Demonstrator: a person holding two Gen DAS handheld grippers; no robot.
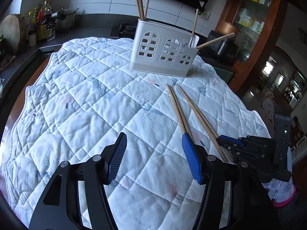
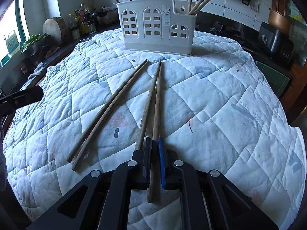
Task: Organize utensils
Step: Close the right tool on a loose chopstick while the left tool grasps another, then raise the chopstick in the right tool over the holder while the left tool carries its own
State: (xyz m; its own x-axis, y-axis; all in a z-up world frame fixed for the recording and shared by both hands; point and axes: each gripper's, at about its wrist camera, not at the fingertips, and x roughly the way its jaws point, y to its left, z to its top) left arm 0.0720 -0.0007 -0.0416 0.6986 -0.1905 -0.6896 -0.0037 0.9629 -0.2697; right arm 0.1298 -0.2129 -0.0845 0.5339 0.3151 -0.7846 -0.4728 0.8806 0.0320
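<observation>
While the right claw (image 2: 154, 153) is clamping one chopstick (image 2: 156, 115) between its pads, the stick is running forward from the jaws toward the utensil holder (image 2: 155, 32), its butt end sticking out behind the pads. The chopsticks are plain, long, slender wooden rods, light brown, tapering toward the far tips. A second chopstick (image 2: 146, 105) is lying just left of the gripped one, passing outside the left pad, with the two tips nearly meeting close to the holder's base. Another pair of chopsticks (image 2: 107, 113) is lying on the quilted cloth (image 2: 230, 105) further left, side by side, angled toward the same holder.

The left claw (image 1: 154, 157) is standing open above the cloth with nothing between its blue pads. In the left wrist view, the nearer pair (image 1: 177, 107) is running down behind its right finger, so contact cannot be determined.

The utensil holder is a white plastic caddy with arched window cut-outs, standing upright at the far side of the cloth-covered desk. Several more chopsticks (image 1: 141, 3) are standing in its compartments, leaning at various angles.
</observation>
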